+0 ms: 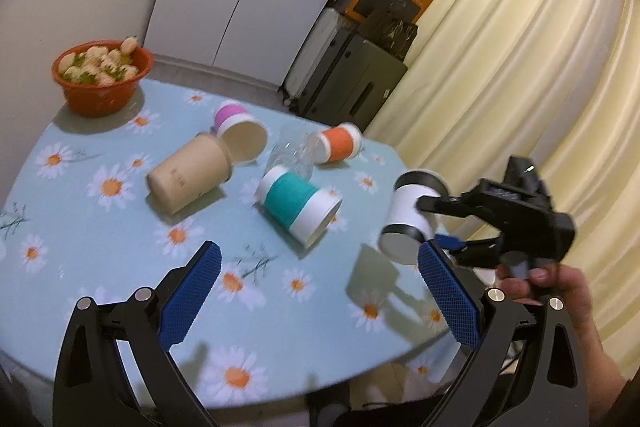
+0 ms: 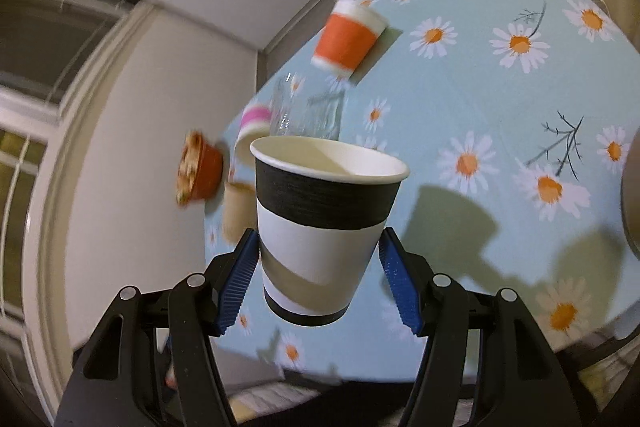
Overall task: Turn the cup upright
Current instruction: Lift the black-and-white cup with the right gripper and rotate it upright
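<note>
My right gripper [image 2: 318, 263] is shut on a white paper cup with black bands [image 2: 320, 227], its blue pads pressing both sides of the white middle. In the left wrist view this cup [image 1: 412, 213] hangs tilted in the air above the table's right edge, held by the right gripper [image 1: 430, 223]. My left gripper [image 1: 320, 291] is open and empty, low over the near part of the table. Several other cups lie on their sides: a teal one [image 1: 298, 205], an orange one [image 1: 340, 143], a pink one [image 1: 240, 131] and a tan one [image 1: 190, 173].
A clear glass [image 1: 292, 155] lies between the teal and orange cups. An orange bowl of food [image 1: 102, 77] stands at the far left on the daisy-print tablecloth [image 1: 100, 247]. Suitcases and boxes [image 1: 352, 67] and a curtain [image 1: 540, 47] lie beyond the table.
</note>
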A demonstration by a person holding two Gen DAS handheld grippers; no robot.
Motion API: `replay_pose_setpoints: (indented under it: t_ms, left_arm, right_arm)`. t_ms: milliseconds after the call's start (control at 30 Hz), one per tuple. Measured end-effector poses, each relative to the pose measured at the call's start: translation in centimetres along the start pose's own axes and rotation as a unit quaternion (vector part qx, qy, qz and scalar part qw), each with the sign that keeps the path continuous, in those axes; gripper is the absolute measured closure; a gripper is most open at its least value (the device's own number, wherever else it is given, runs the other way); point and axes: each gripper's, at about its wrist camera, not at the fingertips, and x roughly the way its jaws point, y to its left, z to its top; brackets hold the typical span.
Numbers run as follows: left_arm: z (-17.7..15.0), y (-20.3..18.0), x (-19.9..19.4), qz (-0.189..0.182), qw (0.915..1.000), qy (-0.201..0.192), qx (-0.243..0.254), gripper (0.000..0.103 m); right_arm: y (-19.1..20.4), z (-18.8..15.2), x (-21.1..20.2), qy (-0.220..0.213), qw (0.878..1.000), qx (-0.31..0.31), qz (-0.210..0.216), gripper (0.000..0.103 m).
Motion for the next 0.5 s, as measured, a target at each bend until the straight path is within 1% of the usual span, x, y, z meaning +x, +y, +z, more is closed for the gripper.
replay_pose_setpoints:
  t_ms: [67,100,200,333,433,500]
  left_arm:
    - [-0.6,0.3,-0.6,0.008,0.9999,0.008,-0.001,0.007]
    - [-1.0,0.6,-0.9,0.01,0.9999,0.012,-0.003,0.007]
    - [-1.8,1.0,-1.4,0.012,0.9997,0.022,-0.007,0.007]
    - [-2.8,1.8,-1.6,0.008,0.9989,0.042,-0.02,0.007]
    - [-3.5,2.6,-1.5,-0.001,0.9977,0.055,-0.041,0.007]
    - [-3.8,3.0,-1.4,0.003,0.997,0.062,-0.046,0.007]
  right_arm:
    - [0.9,-1.1,0.3,0.021,0.999,-0.027,-0.008,0.041]
    - [1.5,-1.9,0.7,0.04,0.998,-0.049,-0.015,0.041]
    - [2.4,-3.8,2.1,0.082,0.992,-0.087,-0.029,0.041]
    - [2.7,-5.7,4.7,0.127,0.984,-0.114,-0.042,0.041]
    - [2.6,-6.5,6.5,0.159,0.977,-0.13,-0.054,0.041]
    - [2.6,-6.8,7.6,0.177,0.972,-0.142,-0.068,0.041]
